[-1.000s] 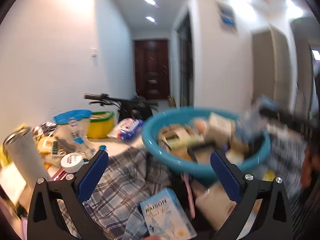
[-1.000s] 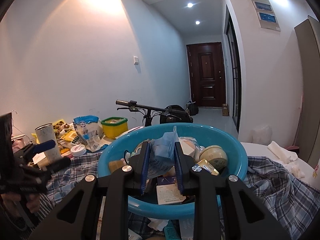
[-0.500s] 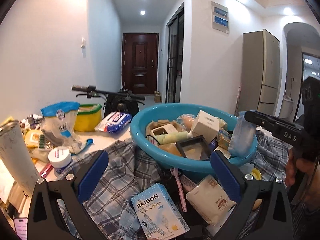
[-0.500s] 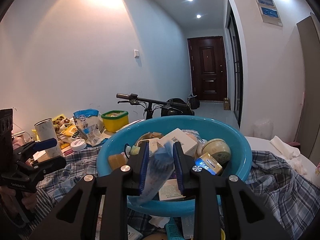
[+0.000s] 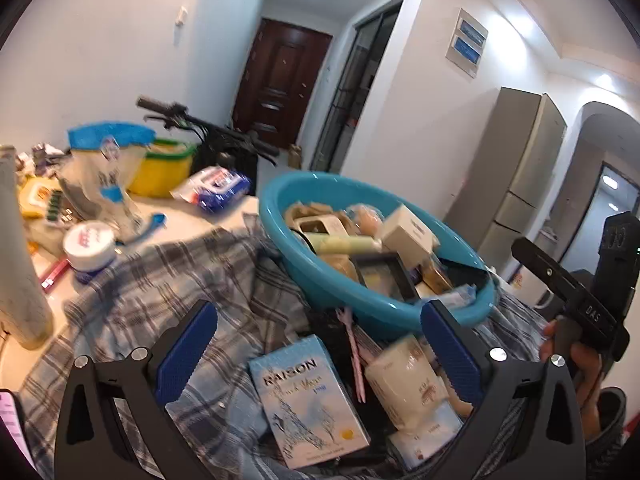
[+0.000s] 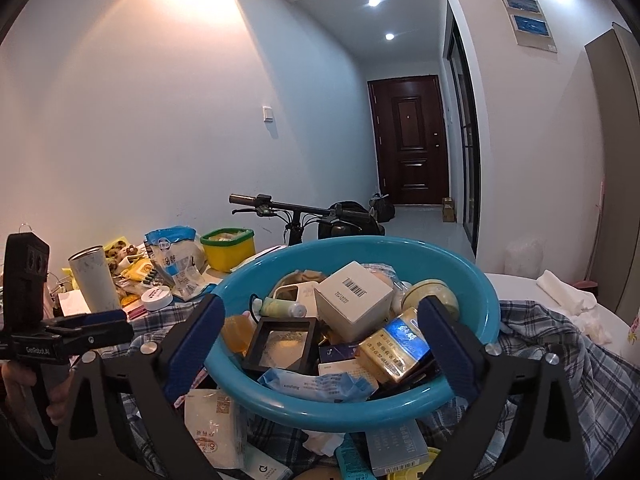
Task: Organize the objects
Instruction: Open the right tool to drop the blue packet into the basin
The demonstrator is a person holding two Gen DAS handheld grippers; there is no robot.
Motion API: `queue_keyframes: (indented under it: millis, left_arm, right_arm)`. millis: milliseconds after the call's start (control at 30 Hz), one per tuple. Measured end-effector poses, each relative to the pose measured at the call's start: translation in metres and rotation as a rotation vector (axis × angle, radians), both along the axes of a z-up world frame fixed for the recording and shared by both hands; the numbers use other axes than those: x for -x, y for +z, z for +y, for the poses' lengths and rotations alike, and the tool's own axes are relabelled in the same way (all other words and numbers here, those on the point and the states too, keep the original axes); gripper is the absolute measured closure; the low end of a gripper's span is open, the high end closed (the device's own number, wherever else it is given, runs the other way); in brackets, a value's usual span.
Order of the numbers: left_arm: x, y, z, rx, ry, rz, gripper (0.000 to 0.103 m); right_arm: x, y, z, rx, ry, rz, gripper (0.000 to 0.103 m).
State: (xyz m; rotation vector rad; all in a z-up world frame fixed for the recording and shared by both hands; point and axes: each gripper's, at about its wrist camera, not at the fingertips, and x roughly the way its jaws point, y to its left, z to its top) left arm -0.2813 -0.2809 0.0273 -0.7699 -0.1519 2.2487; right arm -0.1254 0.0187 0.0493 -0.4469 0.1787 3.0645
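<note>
A blue plastic basin (image 6: 472, 276) (image 5: 340, 280) sits on a plaid cloth (image 5: 160, 272) and holds several boxes, tubes and packets. A light blue wipes packet (image 6: 316, 385) lies at its near rim. My right gripper (image 6: 320, 344) is open and empty, its jaws wide on either side of the basin's near edge. My left gripper (image 5: 316, 348) is open and empty above a pale blue "RAISON" box (image 5: 308, 396) and a cream packet (image 5: 404, 380) in front of the basin. The left gripper also shows at the left of the right wrist view (image 6: 84, 326).
A steel tumbler (image 6: 94, 276), a white jar (image 5: 89, 246), a flour bag (image 5: 104, 176), a yellow tub (image 6: 228, 248) and a wipes pack (image 5: 216, 186) crowd the table's left. A bicycle handlebar (image 6: 288, 208) stands behind. More packets (image 6: 214, 428) lie under the basin's front.
My right gripper opened and let go of the light blue packet, which now lies in the basin. My left gripper tilted and moved in over the boxes in front of the basin.
</note>
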Motion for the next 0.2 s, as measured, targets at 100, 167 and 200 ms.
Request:
queue_keyframes:
  millis: [100, 167, 200]
  left_arm:
    - [-0.001, -0.005, 0.006, 0.027, -0.027, -0.025, 0.001]
    - [0.001, -0.011, 0.012, 0.047, -0.046, -0.055, 0.015]
    - [0.004, -0.015, 0.013, 0.048, -0.056, -0.085, 0.024]
  right_arm:
    - [0.0, 0.0, -0.002, -0.01, 0.001, -0.002, 0.006]
    - [0.0, 0.0, -0.003, -0.016, 0.004, -0.004, 0.006]
    - [0.0, -0.001, -0.004, -0.018, 0.004, -0.006, 0.006]
